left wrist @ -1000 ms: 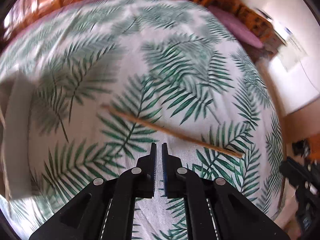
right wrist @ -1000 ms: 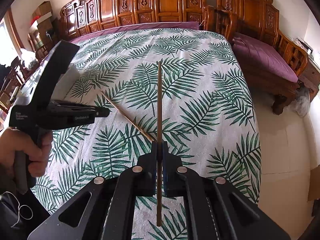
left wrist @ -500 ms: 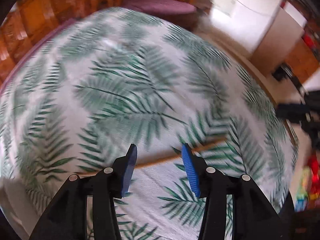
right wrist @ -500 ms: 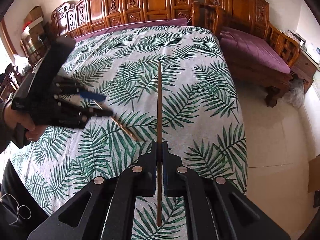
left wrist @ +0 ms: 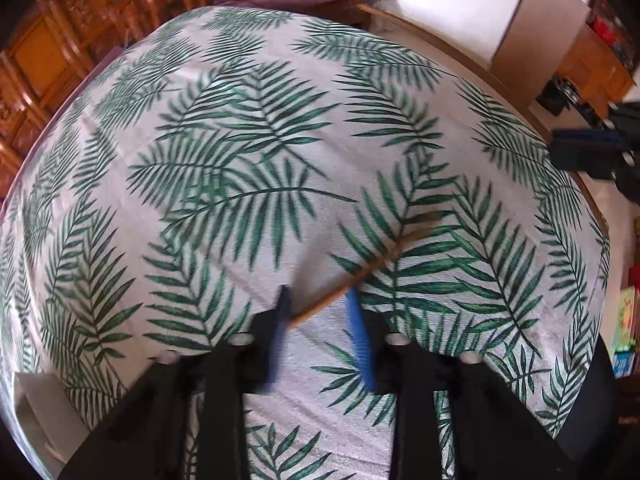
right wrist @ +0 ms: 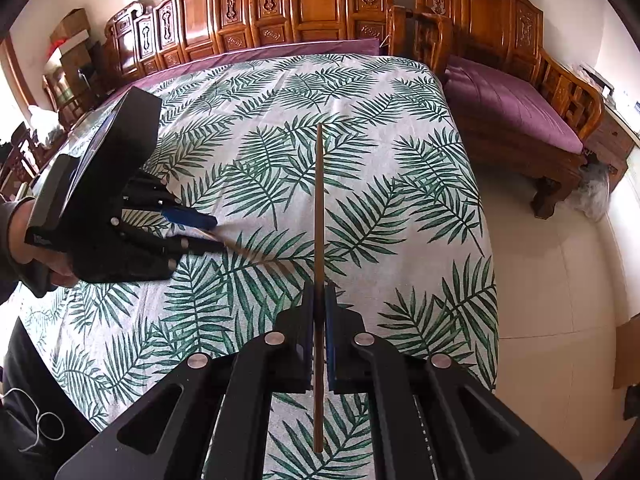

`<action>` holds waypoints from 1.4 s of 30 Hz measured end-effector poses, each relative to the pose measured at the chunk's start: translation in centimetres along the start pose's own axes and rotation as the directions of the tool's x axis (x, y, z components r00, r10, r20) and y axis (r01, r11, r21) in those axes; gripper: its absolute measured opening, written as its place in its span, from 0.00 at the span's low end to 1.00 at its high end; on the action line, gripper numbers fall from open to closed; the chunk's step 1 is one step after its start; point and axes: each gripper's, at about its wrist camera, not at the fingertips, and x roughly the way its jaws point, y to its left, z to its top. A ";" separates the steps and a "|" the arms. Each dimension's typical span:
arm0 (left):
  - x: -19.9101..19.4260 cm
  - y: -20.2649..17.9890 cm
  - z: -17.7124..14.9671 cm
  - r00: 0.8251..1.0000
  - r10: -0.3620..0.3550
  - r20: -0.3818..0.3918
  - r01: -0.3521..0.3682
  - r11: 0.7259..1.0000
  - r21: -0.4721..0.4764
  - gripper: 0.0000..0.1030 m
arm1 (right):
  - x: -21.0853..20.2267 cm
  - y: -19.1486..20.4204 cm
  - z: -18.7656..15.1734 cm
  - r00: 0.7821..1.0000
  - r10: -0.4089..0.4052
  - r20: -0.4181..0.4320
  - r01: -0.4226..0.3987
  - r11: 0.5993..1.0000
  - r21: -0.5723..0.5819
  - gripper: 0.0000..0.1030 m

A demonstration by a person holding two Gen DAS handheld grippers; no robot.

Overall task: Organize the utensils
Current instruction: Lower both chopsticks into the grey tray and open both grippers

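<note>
My right gripper (right wrist: 318, 292) is shut on a brown wooden chopstick (right wrist: 319, 200) that points straight ahead over the palm-leaf tablecloth (right wrist: 400, 184). A second chopstick (left wrist: 360, 276) lies on the cloth. My left gripper (left wrist: 316, 300) is open with its blue-padded fingers on either side of that chopstick's near end. In the right wrist view the left gripper (right wrist: 208, 232) is at the left, low over the cloth, with the lying chopstick (right wrist: 248, 254) reaching out from between its fingers. The right gripper's body shows at the far right of the left wrist view (left wrist: 592, 152).
Carved wooden benches with purple cushions (right wrist: 512, 108) stand behind and to the right of the table. A white tray edge (left wrist: 36, 412) shows at the lower left in the left wrist view. The table edge (right wrist: 486, 240) drops to tiled floor on the right.
My left gripper opened, swung round and came down so its fingers straddle the lying chopstick's end. My right gripper kept its chopstick and barely moved.
</note>
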 end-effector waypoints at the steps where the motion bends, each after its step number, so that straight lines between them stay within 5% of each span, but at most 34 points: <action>1: 0.1 0.2 -0.1 1.000 -0.001 -0.005 0.001 1.000 -0.011 0.06 | 0.0 0.1 0.0 1.000 0.001 -0.001 -0.001 1.000 -0.002 0.06; 8: -0.2 -0.1 -1.2 1.000 0.022 0.008 -0.022 0.999 -0.044 0.04 | -0.1 0.7 0.0 1.000 0.001 -0.008 -0.001 1.000 -0.007 0.06; 17: -6.4 3.7 -3.9 0.988 0.061 0.141 -0.022 0.965 -0.261 0.04 | -0.1 5.6 2.5 0.999 0.035 0.015 -0.035 0.998 -0.055 0.06; 28: -16.6 13.2 -13.1 0.947 0.230 0.223 -0.099 0.872 -0.479 0.04 | 2.5 18.3 7.5 0.989 0.150 0.017 -0.146 0.979 -0.141 0.06; 36: -17.9 18.8 -18.6 0.935 0.296 0.194 -0.131 0.799 -0.588 0.04 | 4.8 27.7 10.4 0.975 0.221 -0.001 -0.219 0.963 -0.155 0.06; 42: -17.2 21.9 -20.4 0.934 0.304 0.186 -0.115 0.752 -0.649 0.04 | 6.2 31.0 12.4 0.970 0.243 -0.005 -0.242 0.964 -0.109 0.06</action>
